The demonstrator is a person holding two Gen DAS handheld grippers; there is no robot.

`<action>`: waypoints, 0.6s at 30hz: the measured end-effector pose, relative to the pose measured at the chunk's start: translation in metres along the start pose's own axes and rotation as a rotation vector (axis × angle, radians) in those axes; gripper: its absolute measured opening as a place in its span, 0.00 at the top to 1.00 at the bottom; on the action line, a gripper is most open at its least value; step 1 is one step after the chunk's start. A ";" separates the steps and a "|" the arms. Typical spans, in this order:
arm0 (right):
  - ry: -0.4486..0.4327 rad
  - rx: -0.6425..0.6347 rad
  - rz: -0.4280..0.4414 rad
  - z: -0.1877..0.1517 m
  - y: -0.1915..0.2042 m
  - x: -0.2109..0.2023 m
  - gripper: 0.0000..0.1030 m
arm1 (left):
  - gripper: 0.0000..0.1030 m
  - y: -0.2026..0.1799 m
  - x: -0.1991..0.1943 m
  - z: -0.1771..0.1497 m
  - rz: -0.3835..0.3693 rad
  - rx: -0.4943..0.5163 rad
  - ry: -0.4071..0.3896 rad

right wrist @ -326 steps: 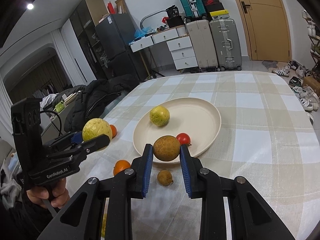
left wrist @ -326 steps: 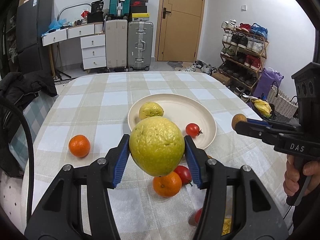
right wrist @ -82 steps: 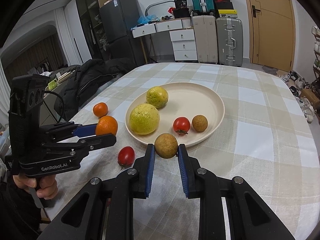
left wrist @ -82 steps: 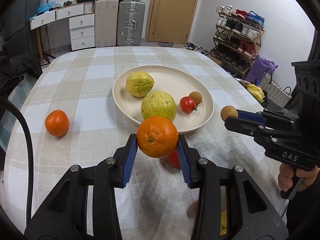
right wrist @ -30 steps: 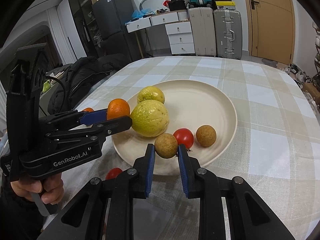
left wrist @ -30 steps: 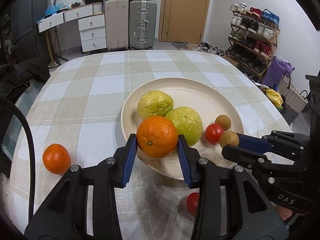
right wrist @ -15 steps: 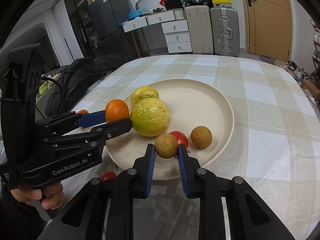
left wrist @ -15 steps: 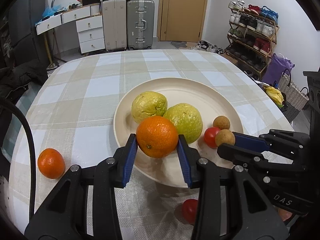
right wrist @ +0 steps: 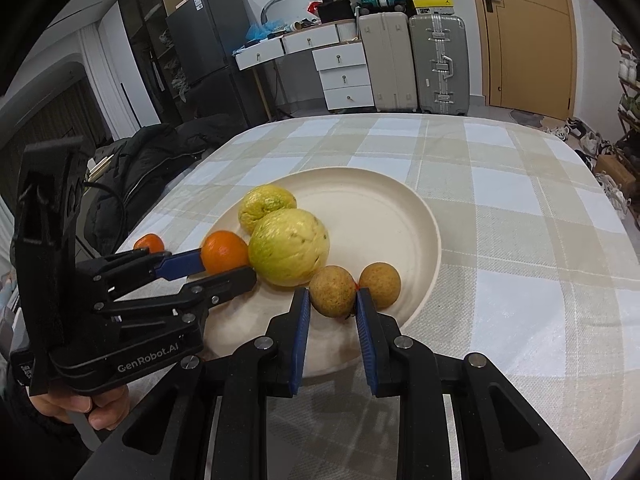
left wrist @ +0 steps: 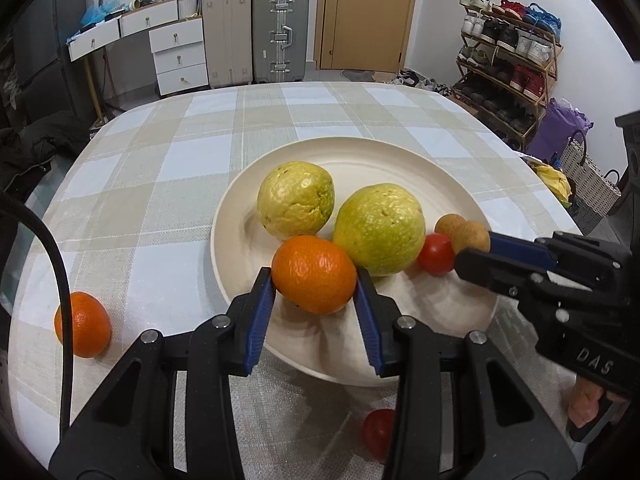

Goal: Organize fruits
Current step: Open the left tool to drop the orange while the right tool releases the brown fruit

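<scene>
My left gripper (left wrist: 315, 280) is shut on an orange (left wrist: 314, 273) and holds it over the near left part of the cream plate (left wrist: 372, 152). It also shows in the right wrist view (right wrist: 224, 255). My right gripper (right wrist: 332, 298) is shut on a small brown fruit (right wrist: 332, 290) over the plate's near right edge. On the plate lie two yellow-green guavas (left wrist: 296, 199) (left wrist: 380, 228), a cherry tomato (left wrist: 437, 253) and another brown fruit (right wrist: 380, 284).
A second orange (left wrist: 83, 324) lies on the checked tablecloth (left wrist: 132, 184) left of the plate. A red tomato (left wrist: 378, 432) lies near the front edge. Suitcases, drawers and a shoe rack stand beyond the table.
Both grippers have moved forward with their fruit, further over the plate and closer to the guavas. Both stay shut.
</scene>
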State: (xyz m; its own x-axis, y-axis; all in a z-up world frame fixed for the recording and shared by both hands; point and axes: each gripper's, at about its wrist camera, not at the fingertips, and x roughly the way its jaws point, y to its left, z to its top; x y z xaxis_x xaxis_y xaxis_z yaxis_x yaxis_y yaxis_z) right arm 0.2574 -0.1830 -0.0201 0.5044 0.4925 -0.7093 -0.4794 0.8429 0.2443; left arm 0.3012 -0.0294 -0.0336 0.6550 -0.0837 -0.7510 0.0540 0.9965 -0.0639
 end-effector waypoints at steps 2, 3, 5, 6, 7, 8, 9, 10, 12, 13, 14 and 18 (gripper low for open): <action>-0.002 0.011 0.001 0.003 -0.005 0.001 0.77 | 0.64 -0.002 0.002 0.000 0.003 0.010 0.004; -0.002 0.016 0.001 0.004 -0.006 0.001 0.77 | 0.64 -0.003 0.003 0.000 0.007 0.014 0.004; -0.003 0.019 0.002 0.006 -0.008 0.002 0.77 | 0.64 -0.005 0.004 -0.001 0.015 0.022 0.005; -0.003 0.018 0.000 0.007 -0.007 0.002 0.77 | 0.64 -0.006 0.004 -0.001 0.016 0.026 0.005; -0.004 0.015 -0.001 0.007 -0.007 0.003 0.77 | 0.64 -0.006 0.004 -0.001 0.015 0.028 0.005; -0.004 0.016 -0.001 0.008 -0.008 0.003 0.77 | 0.64 -0.006 0.003 -0.001 0.012 0.027 0.005; -0.004 0.018 -0.002 0.008 -0.008 0.003 0.77 | 0.64 -0.005 0.003 -0.001 0.009 0.028 0.005; -0.005 0.020 -0.003 0.008 -0.008 0.004 0.77 | 0.64 -0.005 0.003 -0.001 0.007 0.027 0.007; -0.003 0.021 -0.003 0.008 -0.008 0.003 0.77 | 0.64 -0.005 -0.001 -0.001 0.005 0.024 0.008; -0.001 0.021 0.001 0.008 -0.008 0.003 0.75 | 0.63 -0.005 -0.003 -0.002 0.003 0.022 0.007; -0.002 0.020 0.001 0.007 -0.007 0.001 0.73 | 0.63 -0.005 -0.006 -0.002 0.000 0.022 0.004; -0.031 0.016 -0.003 0.004 -0.006 -0.010 0.66 | 0.36 -0.004 -0.025 -0.007 0.009 0.032 -0.037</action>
State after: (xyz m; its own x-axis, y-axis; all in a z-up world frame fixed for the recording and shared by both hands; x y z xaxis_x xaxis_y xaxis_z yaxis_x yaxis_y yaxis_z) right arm 0.2584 -0.1916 -0.0117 0.5276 0.4962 -0.6895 -0.4664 0.8476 0.2532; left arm 0.2794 -0.0310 -0.0189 0.6831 -0.0753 -0.7265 0.0714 0.9968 -0.0362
